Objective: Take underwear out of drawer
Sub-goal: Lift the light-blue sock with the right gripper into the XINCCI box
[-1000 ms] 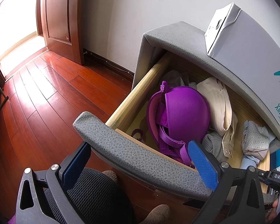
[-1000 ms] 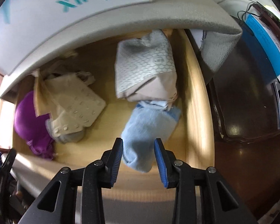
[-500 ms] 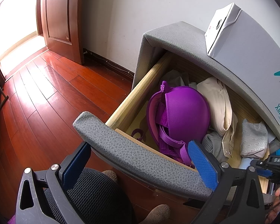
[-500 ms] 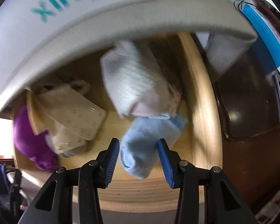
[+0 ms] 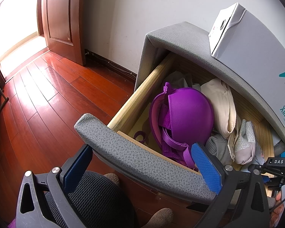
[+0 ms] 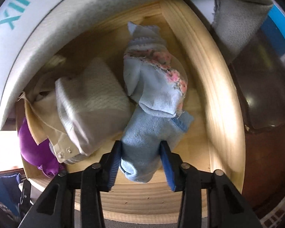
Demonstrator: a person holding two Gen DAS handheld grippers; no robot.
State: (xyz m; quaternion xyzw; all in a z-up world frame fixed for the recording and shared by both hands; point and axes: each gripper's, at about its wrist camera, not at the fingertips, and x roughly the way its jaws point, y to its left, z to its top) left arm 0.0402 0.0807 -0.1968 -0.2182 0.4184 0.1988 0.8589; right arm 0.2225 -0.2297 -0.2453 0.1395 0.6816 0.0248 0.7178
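The open wooden drawer (image 6: pixel 214 79) holds several garments. In the right wrist view my right gripper (image 6: pixel 140 161) is open with its blue pads on either side of a light blue folded garment (image 6: pixel 152 133); I cannot tell whether they touch it. A pale blue piece with pink trim (image 6: pixel 153 76) lies behind it. A grey-beige folded garment (image 6: pixel 89 104) lies to the left. In the left wrist view my left gripper (image 5: pixel 142 171) is open and straddles the grey padded drawer front (image 5: pixel 142 163). A purple bra (image 5: pixel 182 119) and a cream garment (image 5: pixel 222 110) lie in the drawer.
A white box marked XINCCI (image 5: pixel 256 43) stands on the grey padded cabinet top (image 5: pixel 180 36), overhanging the drawer. Red wooden floor (image 5: pixel 47 98) and a door (image 5: pixel 62 19) are to the left. A dark glossy surface (image 6: pixel 264 95) is right of the drawer.
My right gripper has moved down into the drawer around the light blue garment. The grey-beige garment has shifted left, uncovering the pink-trimmed piece. The left gripper has not moved.
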